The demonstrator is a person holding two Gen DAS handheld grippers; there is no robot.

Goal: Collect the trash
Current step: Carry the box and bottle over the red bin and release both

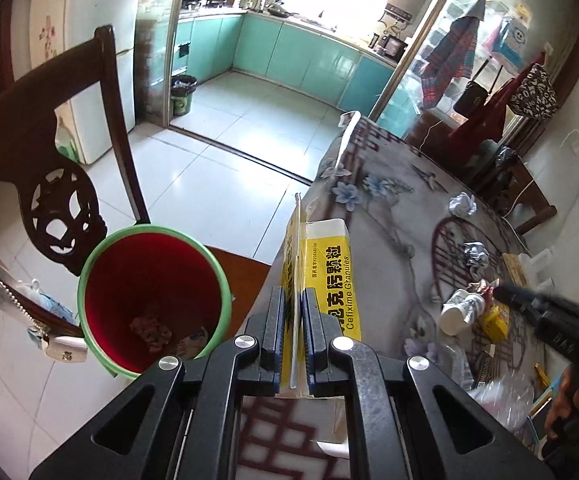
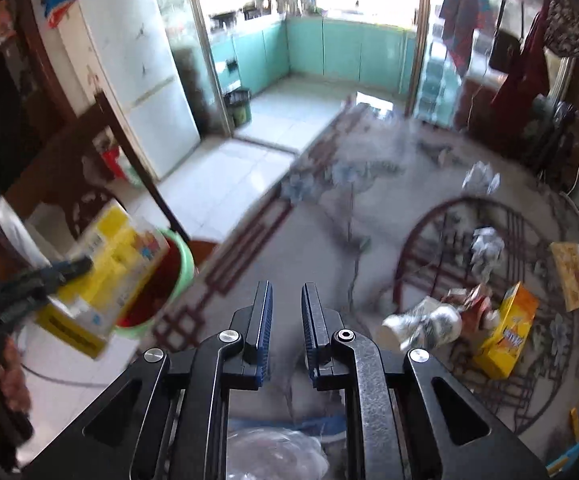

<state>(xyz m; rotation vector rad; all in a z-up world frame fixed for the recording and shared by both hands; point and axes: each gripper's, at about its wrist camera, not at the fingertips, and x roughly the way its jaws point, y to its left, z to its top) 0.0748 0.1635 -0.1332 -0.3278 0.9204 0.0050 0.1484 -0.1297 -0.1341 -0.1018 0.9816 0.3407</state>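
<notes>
My left gripper (image 1: pixel 293 290) is shut on a yellow and white medicine box (image 1: pixel 327 264), held upright over the table's left edge. Just left of it, on a chair seat, stands a red bin with a green rim (image 1: pixel 83 280) and some scraps at its bottom. In the right wrist view the same box (image 2: pixel 117 264) is blurred in front of the bin's rim (image 2: pixel 185 268). My right gripper (image 2: pixel 285 284) hangs over the patterned tablecloth (image 2: pixel 329 208), its jaws a narrow gap apart with nothing between them. A crushed paper cup (image 2: pixel 421 324) and an orange box (image 2: pixel 505 332) lie to its right.
Two crumpled paper balls (image 2: pixel 487 244) (image 2: pixel 481 178) lie farther back on the table. Clear plastic wrap (image 2: pixel 273 452) is under my right gripper. A dark carved chair back (image 1: pixel 49 184) rises behind the bin. A white fridge (image 2: pixel 137 80) and the kitchen doorway are beyond.
</notes>
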